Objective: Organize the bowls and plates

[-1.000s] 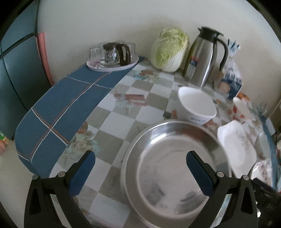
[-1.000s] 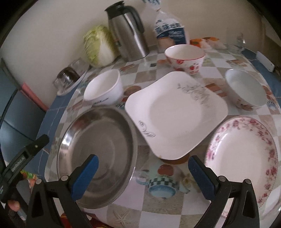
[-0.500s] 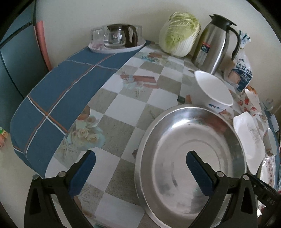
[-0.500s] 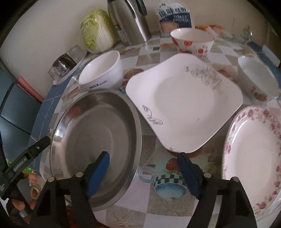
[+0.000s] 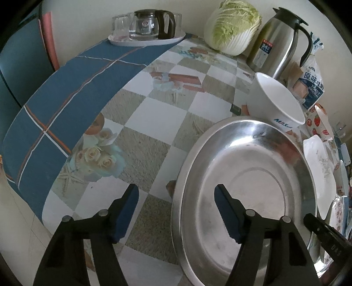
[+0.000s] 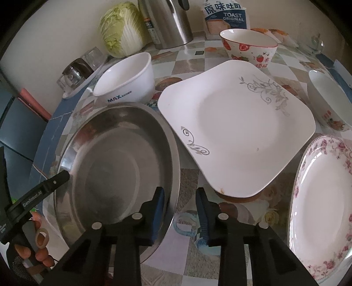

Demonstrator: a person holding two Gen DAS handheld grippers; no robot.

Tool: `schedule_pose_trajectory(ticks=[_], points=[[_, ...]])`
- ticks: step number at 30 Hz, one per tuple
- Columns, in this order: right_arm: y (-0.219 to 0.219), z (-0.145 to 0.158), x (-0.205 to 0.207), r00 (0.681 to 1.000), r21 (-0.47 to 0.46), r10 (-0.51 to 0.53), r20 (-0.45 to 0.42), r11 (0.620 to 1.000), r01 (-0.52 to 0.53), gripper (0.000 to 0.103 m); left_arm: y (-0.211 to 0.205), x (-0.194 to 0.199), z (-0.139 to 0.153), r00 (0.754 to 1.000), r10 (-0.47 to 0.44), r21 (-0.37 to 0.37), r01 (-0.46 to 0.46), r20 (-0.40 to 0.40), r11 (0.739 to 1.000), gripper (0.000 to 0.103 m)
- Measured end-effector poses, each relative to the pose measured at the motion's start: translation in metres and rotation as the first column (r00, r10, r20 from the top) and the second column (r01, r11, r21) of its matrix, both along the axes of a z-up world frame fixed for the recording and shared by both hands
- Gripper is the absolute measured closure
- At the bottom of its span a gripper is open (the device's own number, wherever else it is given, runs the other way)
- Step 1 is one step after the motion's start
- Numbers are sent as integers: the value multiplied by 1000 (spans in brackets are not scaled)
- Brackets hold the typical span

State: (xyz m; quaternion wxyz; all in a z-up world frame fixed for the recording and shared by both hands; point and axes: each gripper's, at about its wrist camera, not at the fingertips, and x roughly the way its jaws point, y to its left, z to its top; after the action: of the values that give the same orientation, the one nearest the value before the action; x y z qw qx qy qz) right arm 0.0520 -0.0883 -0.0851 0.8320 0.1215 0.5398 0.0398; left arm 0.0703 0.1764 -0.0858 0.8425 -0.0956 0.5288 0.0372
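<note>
Tabletop bears steel basin [image 6: 114, 158], upright, opening upward.

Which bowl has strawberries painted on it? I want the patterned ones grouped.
The strawberry bowl at the back, in front of the toast bag. The MAX bowl is plain white; the steel basin is bare metal.

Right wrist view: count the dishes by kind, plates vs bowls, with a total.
Plates: 3 — round stainless steel plate, square white plate with grey scrollwork, round white plate with pink floral rim
Bowls: 3 — plain white MAX bowl, strawberry-print bowl, white bowl at right edge
Total: 6
</note>
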Motion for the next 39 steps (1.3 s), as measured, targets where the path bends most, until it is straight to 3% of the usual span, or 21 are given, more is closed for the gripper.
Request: schedule_pose_trajectory(ticks=[7, 16, 19, 28, 39], points=[[7, -5, 7, 999, -27, 32, 0, 999, -32, 81, -1, 5, -7, 1000, -15, -2, 15, -13, 1000, 46], [12, -10, 11, 999, -44, 47, 5, 998, -47, 81, -3, 8, -8, 999, -34, 29, 34, -2, 999, 61], [13, -9, 11, 999, -40, 54, 2, 998, -54, 84, -5, 8, -6, 999, -47, -5, 47, 5, 999, 73], [15, -3, 8, 996, -22, 90, 16, 996, -90, 84, -3, 1, 4, 1000, -29, 6, 29, 10, 1000, 73], [12, 18, -1, 989, 5, 124, 76, 992, -124, 84, -7, -15, 38, 998, -18, 46, 16, 53, 999, 73]])
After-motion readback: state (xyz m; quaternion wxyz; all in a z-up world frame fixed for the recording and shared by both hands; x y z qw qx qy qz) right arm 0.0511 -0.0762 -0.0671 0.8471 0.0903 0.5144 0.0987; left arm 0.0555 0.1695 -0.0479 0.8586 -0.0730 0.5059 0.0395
